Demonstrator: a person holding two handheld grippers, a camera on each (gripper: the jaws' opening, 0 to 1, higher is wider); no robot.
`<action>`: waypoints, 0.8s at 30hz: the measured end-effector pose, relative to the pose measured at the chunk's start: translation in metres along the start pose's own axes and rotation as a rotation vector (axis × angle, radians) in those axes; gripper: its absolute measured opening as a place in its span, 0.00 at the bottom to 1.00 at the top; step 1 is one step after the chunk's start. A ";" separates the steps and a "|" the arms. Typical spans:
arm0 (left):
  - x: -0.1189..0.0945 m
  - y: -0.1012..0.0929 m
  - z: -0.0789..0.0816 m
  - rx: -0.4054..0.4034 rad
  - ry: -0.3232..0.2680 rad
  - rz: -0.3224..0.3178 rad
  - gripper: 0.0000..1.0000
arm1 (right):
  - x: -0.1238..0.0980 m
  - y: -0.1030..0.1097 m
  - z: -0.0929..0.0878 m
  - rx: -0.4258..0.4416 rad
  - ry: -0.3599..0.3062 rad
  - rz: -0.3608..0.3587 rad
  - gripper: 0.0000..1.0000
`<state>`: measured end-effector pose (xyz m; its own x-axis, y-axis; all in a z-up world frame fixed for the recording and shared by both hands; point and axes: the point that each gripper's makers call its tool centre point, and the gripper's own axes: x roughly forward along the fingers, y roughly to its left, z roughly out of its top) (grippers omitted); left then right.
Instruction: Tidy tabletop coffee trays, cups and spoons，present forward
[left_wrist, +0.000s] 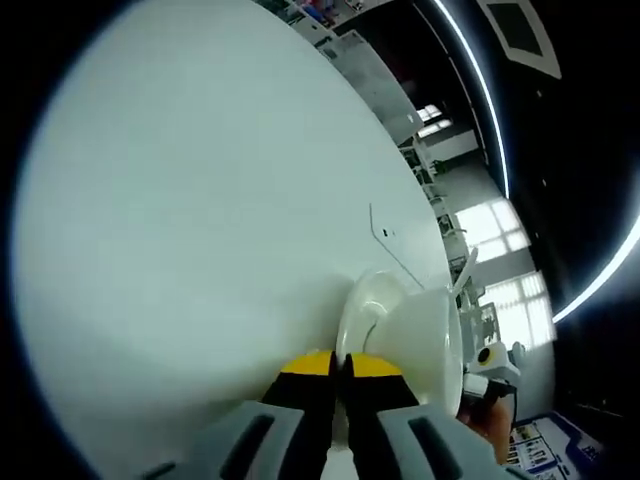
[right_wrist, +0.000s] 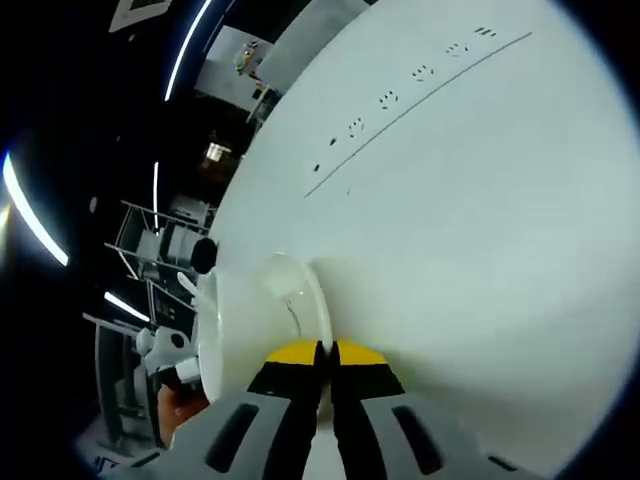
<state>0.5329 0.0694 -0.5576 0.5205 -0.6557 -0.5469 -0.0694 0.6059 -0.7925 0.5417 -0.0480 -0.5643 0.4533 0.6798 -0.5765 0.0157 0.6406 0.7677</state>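
Note:
A white saucer (left_wrist: 368, 305) carries a white cup (left_wrist: 425, 340), and both appear tipped sideways because the views are rolled. My left gripper (left_wrist: 341, 366) is shut on the saucer's near rim, its yellow-tipped jaws pressed together. In the right gripper view the same saucer (right_wrist: 300, 285) and cup (right_wrist: 235, 320) sit just beyond my right gripper (right_wrist: 325, 354), which is shut on the rim from the opposite side. A thin white handle, perhaps a spoon (left_wrist: 464, 272), sticks out past the cup. The right gripper (left_wrist: 490, 368) shows behind the cup in the left gripper view.
The white tabletop (left_wrist: 200, 200) spreads wide behind the saucer, with thin printed lines and marks (right_wrist: 400, 100) on it. Past its edge are dark room, ceiling light strips, windows (left_wrist: 495, 225) and metal racks (right_wrist: 150, 240). A hand (right_wrist: 178, 405) holds the left gripper.

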 end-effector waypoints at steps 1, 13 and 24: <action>0.001 0.000 -0.001 -0.002 0.000 0.002 0.06 | 0.000 -0.001 0.000 -0.001 0.000 -0.001 0.05; 0.005 0.005 -0.001 -0.023 -0.025 -0.003 0.07 | -0.001 0.004 -0.016 -0.013 -0.026 0.004 0.05; 0.001 0.003 0.013 0.134 -0.135 -0.031 0.11 | -0.004 0.011 -0.012 -0.198 -0.136 -0.017 0.13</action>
<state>0.5448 0.0759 -0.5568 0.6308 -0.6139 -0.4746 0.0577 0.6471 -0.7602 0.5296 -0.0397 -0.5568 0.5704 0.6224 -0.5360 -0.1443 0.7184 0.6805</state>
